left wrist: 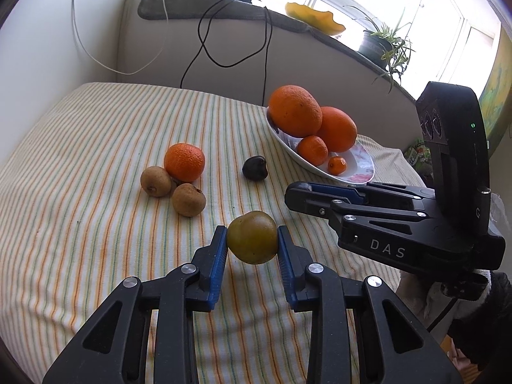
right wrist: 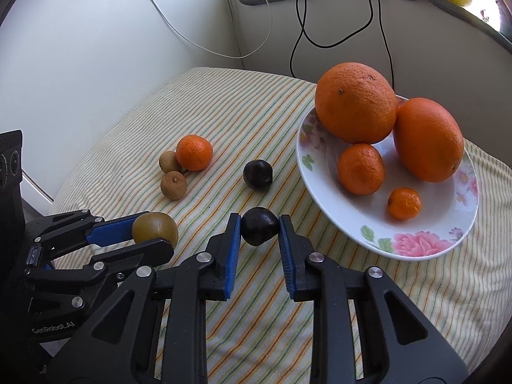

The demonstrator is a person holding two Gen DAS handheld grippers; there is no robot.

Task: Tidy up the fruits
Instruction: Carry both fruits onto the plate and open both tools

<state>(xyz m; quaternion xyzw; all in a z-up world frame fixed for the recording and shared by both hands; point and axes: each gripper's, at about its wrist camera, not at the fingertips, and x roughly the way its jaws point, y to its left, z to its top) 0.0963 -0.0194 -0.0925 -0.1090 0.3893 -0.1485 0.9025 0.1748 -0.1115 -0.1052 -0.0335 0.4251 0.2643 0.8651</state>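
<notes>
On the striped cloth (right wrist: 262,102), fruit lies scattered beside a flowered plate (right wrist: 412,240).

Left gripper (left wrist: 252,244): fingers (left wrist: 218,256) clenched on a green-brown fruit (left wrist: 252,236), pads pressing both its sides, the fruit lifted just off the cloth. In the right wrist view the same fruit (right wrist: 156,227) sits between the blue pads at lower left.

Right gripper (right wrist: 259,238): fingers (right wrist: 233,249) grasping a dark plum (right wrist: 259,230), held a little above the cloth, near the plate's rim. In the left wrist view this gripper (left wrist: 300,192) comes in from the right, fingertips just short of the plate (left wrist: 361,172); the plum is hidden there.

Loose on the cloth: a second dark fruit (right wrist: 257,173), alone, between the plate and a cluster of a tangerine (right wrist: 194,152) and two brown fruits (right wrist: 173,185), the three touching.

Plate: two large oranges (right wrist: 355,102) at the back, one leaning on the other; a tangerine and a small mandarin (right wrist: 404,203) in front, apart from each other.

Cables (right wrist: 300,25) hang down the wall behind.
</notes>
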